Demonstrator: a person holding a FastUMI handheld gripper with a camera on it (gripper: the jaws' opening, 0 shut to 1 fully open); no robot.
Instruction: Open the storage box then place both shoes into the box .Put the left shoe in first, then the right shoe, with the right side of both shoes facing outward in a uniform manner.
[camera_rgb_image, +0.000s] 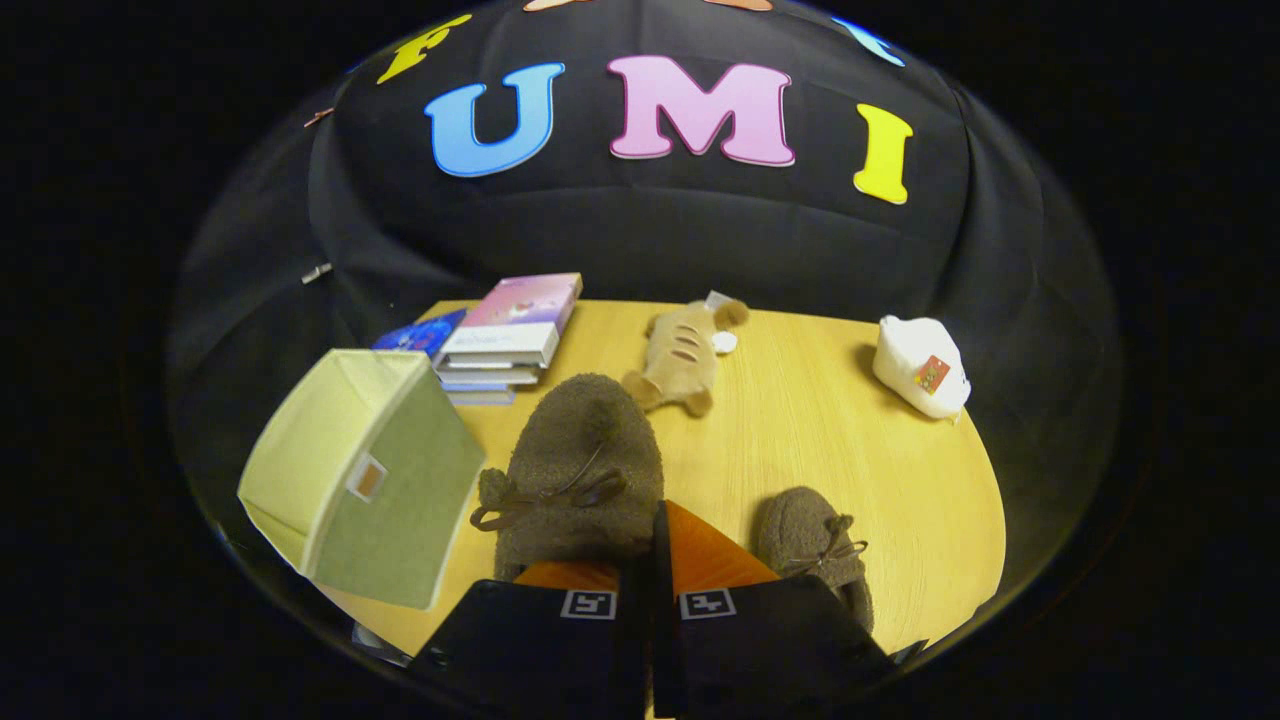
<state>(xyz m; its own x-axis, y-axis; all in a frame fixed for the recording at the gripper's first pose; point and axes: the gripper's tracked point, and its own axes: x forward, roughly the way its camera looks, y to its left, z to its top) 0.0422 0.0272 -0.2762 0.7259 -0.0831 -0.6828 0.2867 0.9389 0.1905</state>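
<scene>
— Holding one slipper (575, 470) by its heel rim, as far as I can judge: the gripper (652, 560) has its fingers drawn nearly together, with the edge of the shoe's collar seemingly pinched between them. Whether both press on it I cannot tell for sure.

— And the box?

— The storage box (360, 480) stands just beside that slipper, on the table's (900, 520) near corner. It looks tipped, its pale lining showing, so I judge it already open. No shoe shows in what I see of it.

— So what remains?

— Nearly everything: this shoe has to go in, then the second slipper (815, 550), which lies on the far side of the fingers, flat on the wood.

— Room to move?

— Tight toward the box. It sits close to the table edge and could slide off if nudged. Beyond the held slipper are a stack of books (505, 335) and a plush toy (685, 355); a white pouch (920, 365) sits well apart. Open wood lies between the toy and the pouch.
</scene>
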